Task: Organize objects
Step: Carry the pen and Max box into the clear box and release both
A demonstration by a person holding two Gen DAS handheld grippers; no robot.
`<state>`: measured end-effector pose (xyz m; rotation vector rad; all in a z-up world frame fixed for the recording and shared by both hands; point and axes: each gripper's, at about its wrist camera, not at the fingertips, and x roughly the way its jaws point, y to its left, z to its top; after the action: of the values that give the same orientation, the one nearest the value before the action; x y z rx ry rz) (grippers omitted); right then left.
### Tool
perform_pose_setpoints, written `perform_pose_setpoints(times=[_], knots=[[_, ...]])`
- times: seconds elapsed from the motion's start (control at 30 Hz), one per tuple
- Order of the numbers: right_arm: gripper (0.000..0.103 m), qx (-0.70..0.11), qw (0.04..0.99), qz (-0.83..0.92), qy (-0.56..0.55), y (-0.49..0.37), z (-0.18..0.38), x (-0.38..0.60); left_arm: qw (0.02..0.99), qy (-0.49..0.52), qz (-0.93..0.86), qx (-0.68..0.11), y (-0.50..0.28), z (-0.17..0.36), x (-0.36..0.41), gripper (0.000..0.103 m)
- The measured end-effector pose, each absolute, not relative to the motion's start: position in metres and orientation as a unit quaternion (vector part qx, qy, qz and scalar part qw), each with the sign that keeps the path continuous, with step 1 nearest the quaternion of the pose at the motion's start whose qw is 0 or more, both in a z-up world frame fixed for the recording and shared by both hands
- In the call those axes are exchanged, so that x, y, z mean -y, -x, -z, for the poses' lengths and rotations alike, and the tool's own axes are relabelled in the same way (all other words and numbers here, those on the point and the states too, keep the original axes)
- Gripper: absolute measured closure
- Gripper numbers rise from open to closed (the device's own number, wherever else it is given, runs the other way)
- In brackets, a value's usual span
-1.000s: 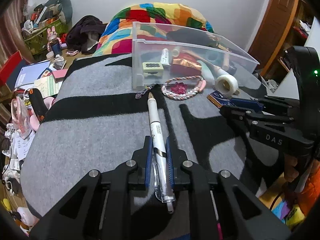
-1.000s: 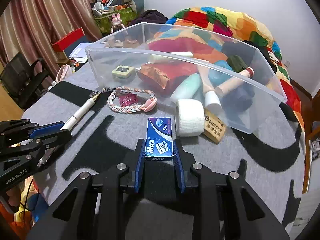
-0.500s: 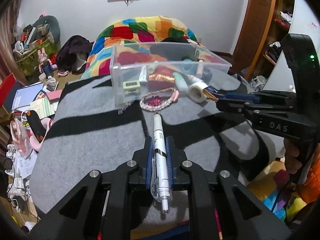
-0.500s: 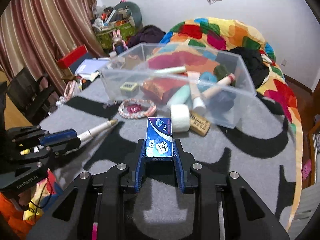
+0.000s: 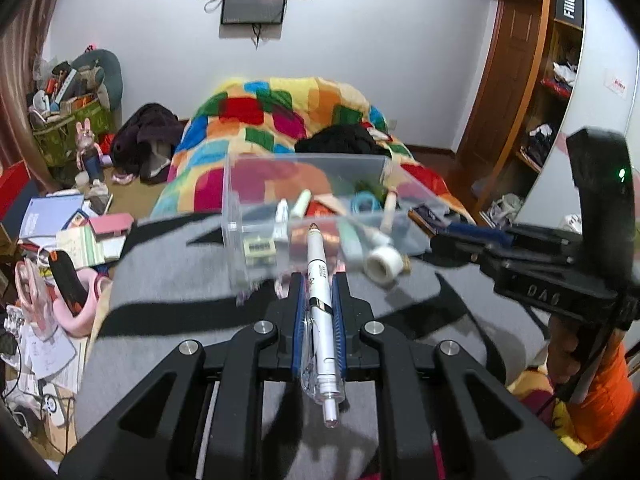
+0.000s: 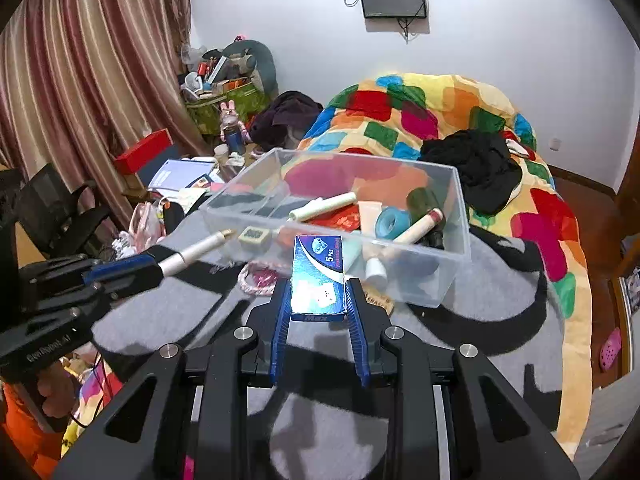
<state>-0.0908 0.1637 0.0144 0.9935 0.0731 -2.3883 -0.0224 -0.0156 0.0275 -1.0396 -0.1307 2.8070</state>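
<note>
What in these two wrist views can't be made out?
- Left wrist view: the braided bracelet is mostly behind the left gripper and the pen it holds.
- Right wrist view: glare washes out the print on the blue box's near end.
- Both views: the clear bin's contents overlap, and its front wall blurs them.
</note>
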Motion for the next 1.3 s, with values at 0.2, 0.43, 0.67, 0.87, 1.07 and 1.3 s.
perform_pose_setpoints(times=[0.2, 0.43, 0.67, 0.87, 1.07, 1.3], knots=[[0.078, -0.022, 0.261, 0.892, -0.368, 0.110, -0.016, -0.163, 0.065, 0.336, -0.938, 0.051, 0.046, -0.036, 0.020, 0.091], [0.078, -0.019, 0.247, 0.893, -0.375, 0.139, -0.018, -0.156, 0.063, 0.347, -0.934, 0.053, 0.080, -0.035, 0.030, 0.091], [0.078, -0.010, 0.241, 0.884, -0.400, 0.172, -0.012, -0.147, 0.059, 0.380, -0.921, 0.061, 0.118, -0.025, 0.041, 0.091], [0.078, -0.019, 0.237, 0.869, -0.435, 0.197, 0.004, -0.133, 0.060, 0.419, -0.903, 0.072, 0.148, -0.012, 0.046, 0.091], [0.078, -0.027, 0.240, 0.858, -0.453, 0.211, 0.017, -0.120, 0.060, 0.440, -0.894, 0.064, 0.161, -0.004, 0.041, 0.091], [0.077, -0.040, 0.240, 0.858, -0.453, 0.206, 0.019, -0.118, 0.073, 0.447, -0.889, 0.063, 0.163, -0.002, 0.035, 0.090]])
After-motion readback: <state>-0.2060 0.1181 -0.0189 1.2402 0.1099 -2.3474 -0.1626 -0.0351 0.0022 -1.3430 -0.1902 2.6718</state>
